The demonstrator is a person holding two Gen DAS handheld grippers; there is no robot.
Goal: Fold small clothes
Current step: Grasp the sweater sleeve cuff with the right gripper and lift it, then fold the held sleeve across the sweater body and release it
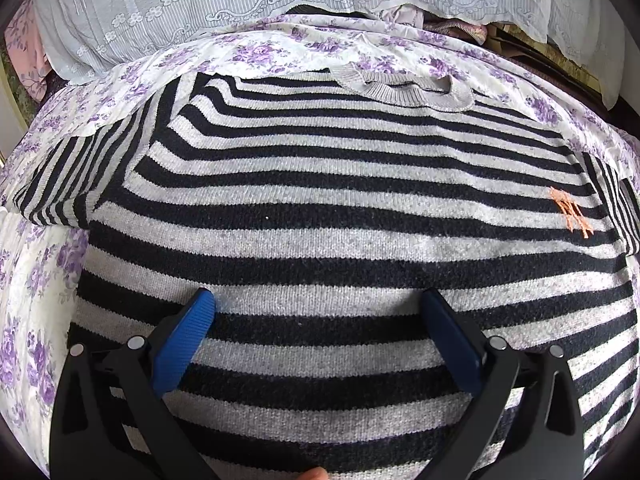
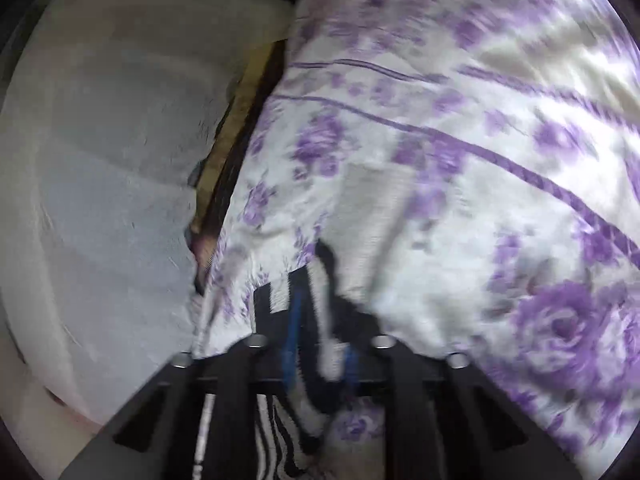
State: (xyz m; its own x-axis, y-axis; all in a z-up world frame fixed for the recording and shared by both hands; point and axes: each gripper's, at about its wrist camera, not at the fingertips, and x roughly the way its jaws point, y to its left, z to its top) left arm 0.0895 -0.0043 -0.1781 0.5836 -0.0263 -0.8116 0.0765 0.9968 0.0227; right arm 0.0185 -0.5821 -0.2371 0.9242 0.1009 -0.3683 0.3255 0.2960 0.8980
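A black and grey striped sweater (image 1: 340,208) lies flat on a purple-flowered bedsheet (image 1: 256,54), collar (image 1: 404,88) at the far side, left sleeve (image 1: 72,176) folded in. My left gripper (image 1: 320,300) is open, blue pads wide apart, just above the sweater's lower body. In the blurred right wrist view my right gripper (image 2: 320,320) is shut on a bunched striped part of the sweater (image 2: 320,280), likely a sleeve, held over the flowered sheet (image 2: 460,160).
A white lace cloth (image 1: 200,0) hangs behind the bed. In the right wrist view a pale white cover (image 2: 100,160) lies to the left, with a dark and yellow-brown gap (image 2: 236,128) between it and the sheet. An orange stitched mark (image 1: 570,212) sits on the sweater's right side.
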